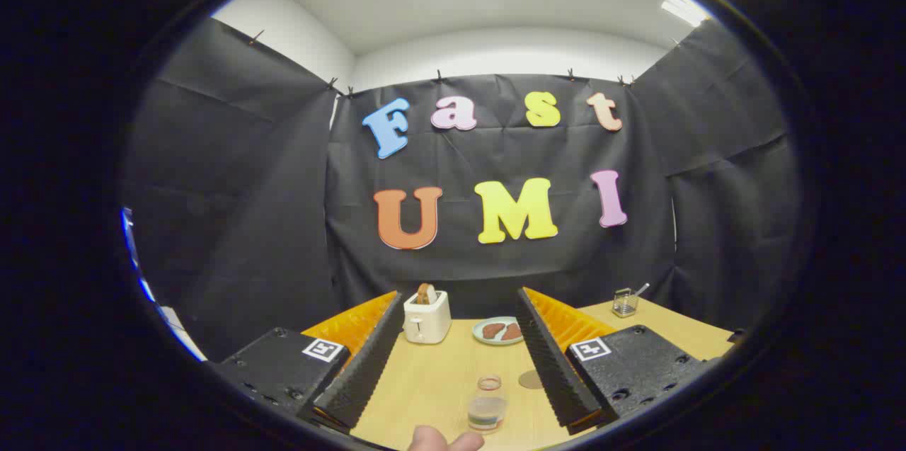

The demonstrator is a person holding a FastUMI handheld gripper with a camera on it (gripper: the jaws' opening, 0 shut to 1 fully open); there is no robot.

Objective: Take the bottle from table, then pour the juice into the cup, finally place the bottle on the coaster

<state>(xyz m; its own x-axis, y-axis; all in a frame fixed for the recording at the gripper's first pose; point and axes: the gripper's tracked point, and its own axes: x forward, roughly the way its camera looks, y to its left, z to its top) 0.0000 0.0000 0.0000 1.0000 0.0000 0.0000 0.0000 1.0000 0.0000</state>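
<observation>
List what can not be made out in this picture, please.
- Coaster: partly hidden behind a finger of the open hand-held gripper.
- Person's fingers: cut off by the view's lower edge.
- Bottle: liquid level blurred.
- Plate food: too small to identify.
- Wire basket: contents too small.

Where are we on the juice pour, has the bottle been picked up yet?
Nothing done yet. The small clear glass bottle stands on the wooden table between the open gripper fingers, ungripped. A fingertip rests near it. Grasping, pouring and placing on the round brown coaster remain.
</observation>
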